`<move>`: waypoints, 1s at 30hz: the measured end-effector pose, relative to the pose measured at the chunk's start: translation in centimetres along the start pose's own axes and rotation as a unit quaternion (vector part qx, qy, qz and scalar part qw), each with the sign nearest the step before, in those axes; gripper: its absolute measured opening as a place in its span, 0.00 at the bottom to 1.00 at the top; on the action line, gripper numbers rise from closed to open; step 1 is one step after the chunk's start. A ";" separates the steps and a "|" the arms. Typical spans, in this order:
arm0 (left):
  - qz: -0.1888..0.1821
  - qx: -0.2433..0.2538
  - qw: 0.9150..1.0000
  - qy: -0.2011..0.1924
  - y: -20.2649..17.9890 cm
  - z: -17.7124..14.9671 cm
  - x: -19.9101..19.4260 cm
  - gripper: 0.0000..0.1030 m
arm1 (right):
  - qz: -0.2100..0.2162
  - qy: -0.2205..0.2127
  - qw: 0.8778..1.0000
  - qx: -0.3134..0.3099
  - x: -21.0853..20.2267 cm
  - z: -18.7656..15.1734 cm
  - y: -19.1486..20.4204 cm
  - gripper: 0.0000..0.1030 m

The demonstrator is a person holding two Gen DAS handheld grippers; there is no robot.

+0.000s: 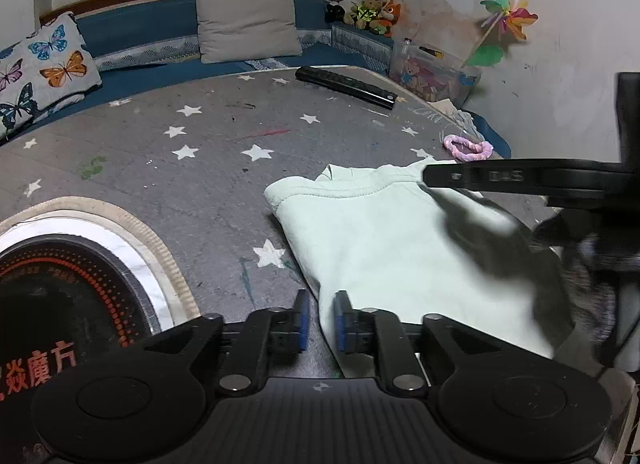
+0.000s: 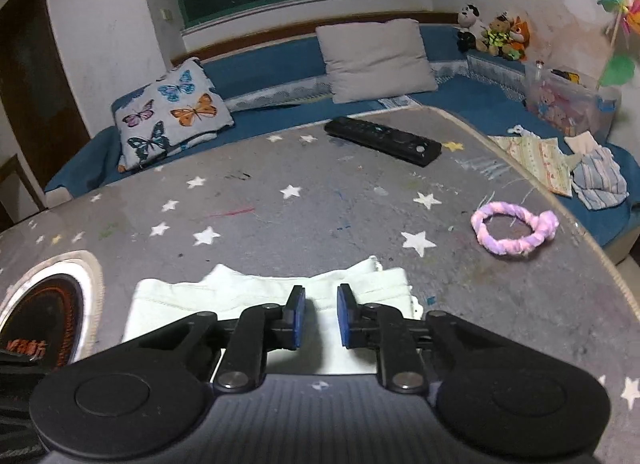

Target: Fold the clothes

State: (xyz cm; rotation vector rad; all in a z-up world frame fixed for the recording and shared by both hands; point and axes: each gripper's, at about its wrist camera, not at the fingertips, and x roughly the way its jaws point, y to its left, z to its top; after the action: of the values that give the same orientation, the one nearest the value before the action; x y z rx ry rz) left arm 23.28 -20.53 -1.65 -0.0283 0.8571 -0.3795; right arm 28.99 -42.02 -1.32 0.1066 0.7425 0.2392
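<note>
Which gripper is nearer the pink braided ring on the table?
Right. The right gripper hovers open over the pale green garment, with the pink ring ahead to its right. The left gripper sits at the garment's near left edge, farther back.

Each tool (image 1: 320, 318) (image 2: 320, 316) is matte black, with blue-padded fingers (image 1: 302, 318), silver pivot screws and ribbed housing.

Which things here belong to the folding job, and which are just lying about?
Job: pale green garment, left hand-held gripper, right hand-held gripper.
Lying about: remote, pink ring, hotplate, butterfly pillow, plush toys, pinwheel.
</note>
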 end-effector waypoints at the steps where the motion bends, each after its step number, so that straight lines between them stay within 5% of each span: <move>1: 0.000 0.001 1.000 -0.001 -0.1 -0.2 -0.3 0.36 | 0.006 0.000 1.000 0.000 -0.6 -0.1 0.0 0.16; 6: 0.000 0.004 1.000 -0.008 -0.6 -1.0 -1.7 0.54 | 0.019 0.005 1.000 -0.003 -4.1 -1.1 -0.3 0.17; 12: -0.005 0.016 1.000 -0.006 -1.4 -2.7 -3.1 0.60 | 0.034 0.017 0.999 -0.003 -8.4 -4.5 -1.0 0.17; 18: 0.008 0.015 1.000 -0.008 -1.7 -2.9 -3.3 0.58 | 0.032 0.029 0.999 -0.004 -10.2 -8.1 -1.5 0.18; 30: 0.053 -0.006 0.998 -0.014 0.4 2.2 1.3 0.57 | 0.041 0.014 0.999 -0.003 -10.3 -9.0 -1.4 0.27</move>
State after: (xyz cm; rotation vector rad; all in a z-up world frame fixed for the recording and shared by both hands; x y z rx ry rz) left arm 25.79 -20.90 -1.27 0.0007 0.8294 -0.2728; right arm 15.75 -45.87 -1.44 0.1285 0.7663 0.3214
